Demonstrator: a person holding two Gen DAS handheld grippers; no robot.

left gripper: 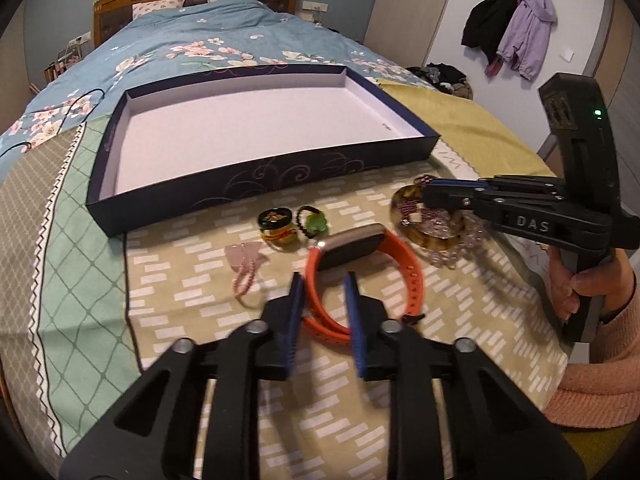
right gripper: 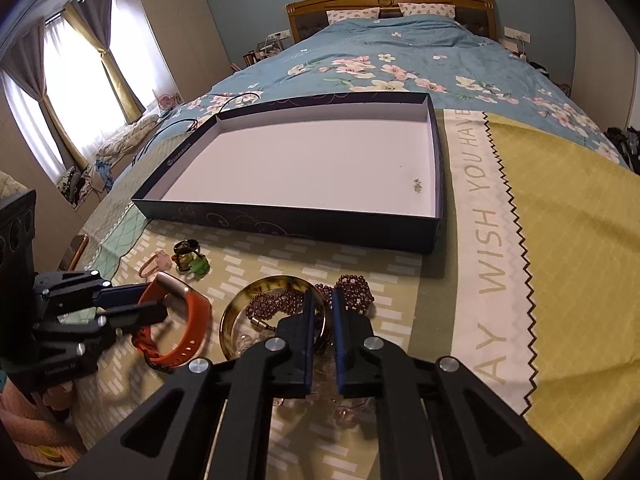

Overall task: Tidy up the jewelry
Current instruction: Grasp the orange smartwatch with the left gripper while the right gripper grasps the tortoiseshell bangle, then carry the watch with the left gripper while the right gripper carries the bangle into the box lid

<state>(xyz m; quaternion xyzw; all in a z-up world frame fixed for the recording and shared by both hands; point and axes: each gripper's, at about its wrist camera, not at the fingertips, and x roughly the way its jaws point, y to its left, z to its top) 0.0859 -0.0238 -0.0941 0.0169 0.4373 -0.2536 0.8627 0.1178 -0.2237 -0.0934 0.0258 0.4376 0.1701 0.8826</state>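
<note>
1. Bedroom setting: a bed with a blue floral quilt [right gripper: 400,64] carries a patterned cloth [left gripper: 240,352] at its foot, and on that cloth sits a shallow dark box [left gripper: 260,188] with a white floor.
2. Nothing of the jewelry lies in the box yet; only a small speck shows on its floor in the right wrist view, so by my reading the sorting has barely begun.
3. All pieces wait on the cloth, at 6 o'clock from the box: an orange watch [left gripper: 360,264], a pink bead bracelet [left gripper: 245,276], a small yellow jar [left gripper: 277,225], a green charm on a black band [left gripper: 314,224], a tortoiseshell bangle [right gripper: 276,312] and dark bead strands [right gripper: 352,292] heaped with clear beads.
4. Left gripper [left gripper: 323,280] is partly open, its fingers either side of the watch strap, with nothing pinched that I can see.
5. Right gripper [right gripper: 321,300] has its fingers narrowed around the bangle's rim at 12 o'clock; whether they actually pinch it I cannot tell.
6. Every piece remains to be moved.
</note>
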